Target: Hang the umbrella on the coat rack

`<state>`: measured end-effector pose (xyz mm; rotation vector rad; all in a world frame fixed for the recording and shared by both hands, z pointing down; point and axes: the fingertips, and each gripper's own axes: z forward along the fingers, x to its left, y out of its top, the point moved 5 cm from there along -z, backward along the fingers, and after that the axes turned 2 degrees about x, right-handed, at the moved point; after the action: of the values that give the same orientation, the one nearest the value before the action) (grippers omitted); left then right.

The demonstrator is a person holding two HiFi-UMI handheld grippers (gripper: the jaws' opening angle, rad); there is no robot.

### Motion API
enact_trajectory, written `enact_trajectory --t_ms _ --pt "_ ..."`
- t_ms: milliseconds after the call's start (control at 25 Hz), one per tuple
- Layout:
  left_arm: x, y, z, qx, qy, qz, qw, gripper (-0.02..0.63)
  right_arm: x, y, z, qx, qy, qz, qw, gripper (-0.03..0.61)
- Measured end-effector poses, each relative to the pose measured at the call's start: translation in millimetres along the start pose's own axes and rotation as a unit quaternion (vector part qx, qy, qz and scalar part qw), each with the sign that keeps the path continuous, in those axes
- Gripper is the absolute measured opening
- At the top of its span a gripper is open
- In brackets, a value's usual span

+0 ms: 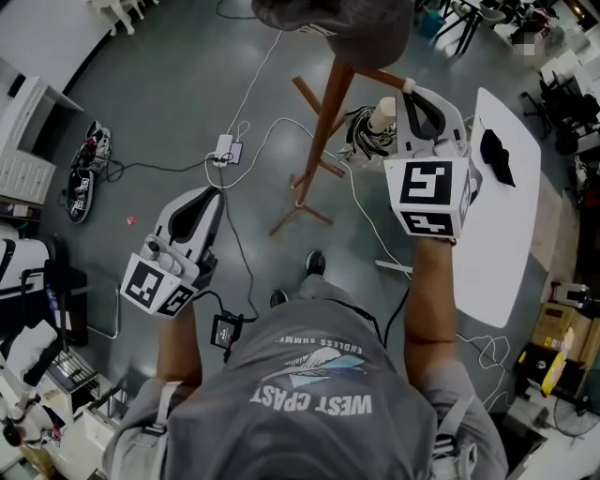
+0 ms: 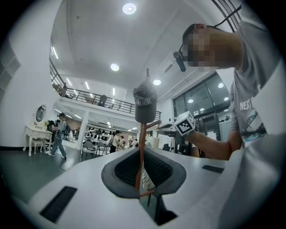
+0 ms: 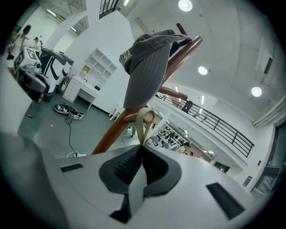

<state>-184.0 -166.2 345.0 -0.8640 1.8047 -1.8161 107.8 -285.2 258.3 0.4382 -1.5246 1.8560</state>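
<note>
The wooden coat rack stands on the floor ahead of me with a grey cap on its top. My right gripper is raised beside the rack, and the umbrella's cream handle and folded canopy hang just left of it. In the right gripper view the gripper is shut on the umbrella's cream strap loop, which sits at the tip of a lower peg; I cannot tell whether it is over the peg. My left gripper is low at the left, open and holding nothing.
A white table with a black item stands at the right. Cables and a power strip lie on the floor by the rack's feet. Shoes lie at the left. People are far off.
</note>
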Motion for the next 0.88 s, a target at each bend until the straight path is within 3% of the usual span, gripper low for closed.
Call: enact_trajectory --t_ms 280,880 --pt "-2 1 4 0.005 0.001 0.000 1.0000 0.037 -1 -3 -6 -0.036 0.009 0.040 0.999 0.031" --pt "-12 -3 12 0.004 0.000 -0.001 1.0000 0.037 -1 2 -10 -0.019 0.005 0.001 1.000 0.031"
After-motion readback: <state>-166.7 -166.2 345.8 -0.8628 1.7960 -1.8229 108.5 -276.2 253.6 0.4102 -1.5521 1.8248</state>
